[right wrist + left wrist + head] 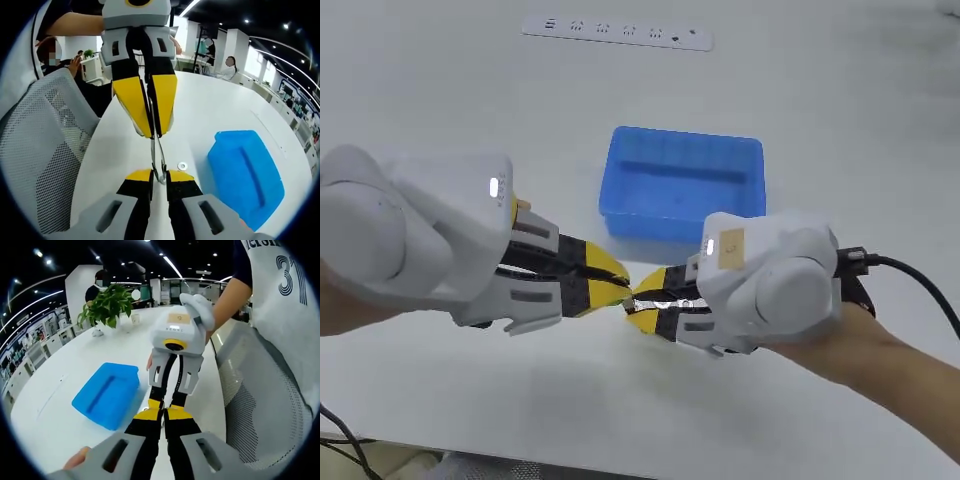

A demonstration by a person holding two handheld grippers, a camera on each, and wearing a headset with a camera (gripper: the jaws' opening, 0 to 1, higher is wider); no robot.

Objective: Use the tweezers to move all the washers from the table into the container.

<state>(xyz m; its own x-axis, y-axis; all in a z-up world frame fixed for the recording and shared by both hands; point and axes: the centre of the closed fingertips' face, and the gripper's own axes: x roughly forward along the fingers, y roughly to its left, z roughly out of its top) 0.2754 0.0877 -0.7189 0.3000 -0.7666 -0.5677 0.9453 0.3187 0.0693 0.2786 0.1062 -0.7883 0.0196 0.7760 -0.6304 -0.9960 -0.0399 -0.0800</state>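
Centrally, two hand-held grippers meet tip to tip above a white bench (800, 90), sharing one pair of metal tweezers (156, 155). The left gripper (154, 134) has its yellow fingers (132, 100) pressed together on one end of the tweezers. The right gripper (160, 173) has its fingers (137, 176) closed on the other end, with only the thin metal between them. In the right gripper view the tweezers run straight from one gripper to the other. One small silver washer (182, 165) lies flat on the bench just beside the right gripper's fingers, apart from the tweezers. A blue container (222, 160) sits on the bench near the washer, beyond the grippers in the head view; whether anything lies inside it cannot be told. A black cable (920, 285) trails from the right gripper. A white power strip (615, 30) lies on the far side of the bench. A grey mesh chair (45, 150) stands beside the bench, and a potted plant (105, 305) sits farther along it
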